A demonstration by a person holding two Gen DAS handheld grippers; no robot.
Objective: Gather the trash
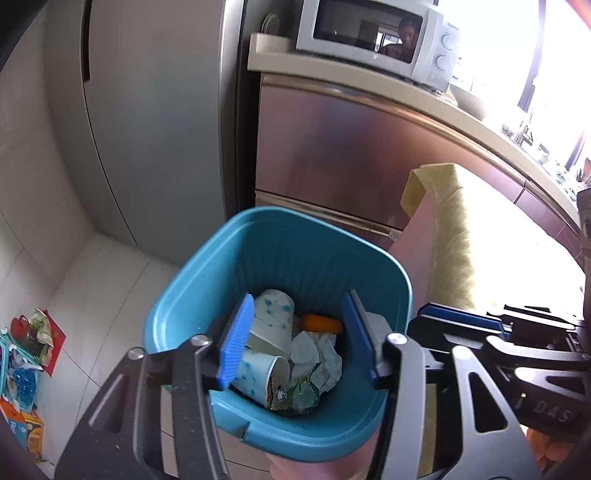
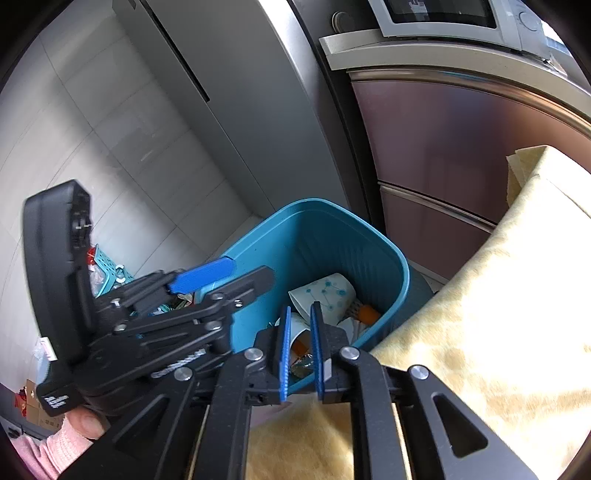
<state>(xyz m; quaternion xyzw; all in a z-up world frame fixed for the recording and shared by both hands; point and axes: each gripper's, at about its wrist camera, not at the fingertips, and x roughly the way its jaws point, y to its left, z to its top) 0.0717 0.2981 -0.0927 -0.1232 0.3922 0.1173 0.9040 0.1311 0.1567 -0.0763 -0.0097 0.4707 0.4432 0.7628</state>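
Note:
A blue trash bin (image 1: 184,306) stands on the floor beside the table; it also shows in the right wrist view (image 2: 332,229). Inside lie patterned paper cups (image 1: 275,314), crumpled tissue (image 1: 317,354), an orange piece (image 1: 321,324) and a green wrapper (image 1: 295,397). My left gripper (image 1: 299,339) is open and empty right above the bin's mouth. My right gripper (image 2: 300,350) hangs over the bin's near rim with its jaws a narrow gap apart and nothing between them. The left gripper (image 2: 199,280) shows at the left of the right wrist view.
A yellow cloth (image 2: 480,314) covers the table at the right. A pink cabinet (image 1: 332,155) with a microwave (image 1: 369,33) stands behind the bin, a grey fridge (image 1: 155,110) to its left. Bags and boxes (image 1: 26,350) lie on the tiled floor at left.

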